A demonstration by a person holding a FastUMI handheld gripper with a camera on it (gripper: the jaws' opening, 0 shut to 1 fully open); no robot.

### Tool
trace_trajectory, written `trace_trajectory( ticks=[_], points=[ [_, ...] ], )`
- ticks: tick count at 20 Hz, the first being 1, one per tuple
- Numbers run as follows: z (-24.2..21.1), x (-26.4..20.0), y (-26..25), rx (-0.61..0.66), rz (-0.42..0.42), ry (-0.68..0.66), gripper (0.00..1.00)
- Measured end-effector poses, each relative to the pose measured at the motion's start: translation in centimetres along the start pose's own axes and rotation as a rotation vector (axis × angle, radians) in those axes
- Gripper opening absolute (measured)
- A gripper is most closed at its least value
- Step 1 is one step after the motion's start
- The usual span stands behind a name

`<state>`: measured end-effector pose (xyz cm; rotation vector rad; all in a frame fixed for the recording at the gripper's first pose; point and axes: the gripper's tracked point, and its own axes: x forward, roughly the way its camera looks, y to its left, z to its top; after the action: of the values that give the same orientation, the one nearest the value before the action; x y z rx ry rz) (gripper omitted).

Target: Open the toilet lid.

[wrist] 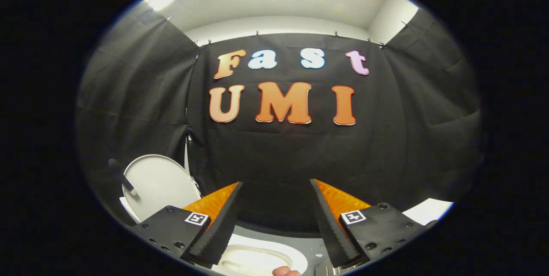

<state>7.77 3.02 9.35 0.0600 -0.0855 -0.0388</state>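
The white toilet lid [159, 183] stands raised, leaning back against the black cloth wall, to the left of and beyond my left finger. The white seat and bowl opening [257, 259] lie low between the bases of my fingers. My gripper [276, 182] is open, its two black-padded fingers [218, 224] spread wide and pointing at the cloth wall, with nothing between them. It touches neither lid nor seat. A fingertip of a person's hand [285, 272] shows just under the bowl.
A dark rod-like handle [122, 176] crosses the lid's left edge. Black cloth walls close the booth on three sides. A white surface [429, 210] shows low on the right, beyond my right finger. Grey floor [311, 248] lies beside the bowl.
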Motion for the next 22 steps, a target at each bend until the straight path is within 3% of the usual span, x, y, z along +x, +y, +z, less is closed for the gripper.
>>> trace_trajectory(
  ticks=[6,13,19,22],
  points=[
    [-7.2,-3.6,-9.4,-0.003,-0.171,0.045,0.96],
    [-10.6,-5.9,-13.5,0.007,-0.298,0.086,0.97],
    [-10.8,-6.3,-13.4,-0.064,-0.330,0.075,0.97],
    [-10.8,-6.5,-13.7,-0.042,-0.336,0.079,0.97]
  ],
)
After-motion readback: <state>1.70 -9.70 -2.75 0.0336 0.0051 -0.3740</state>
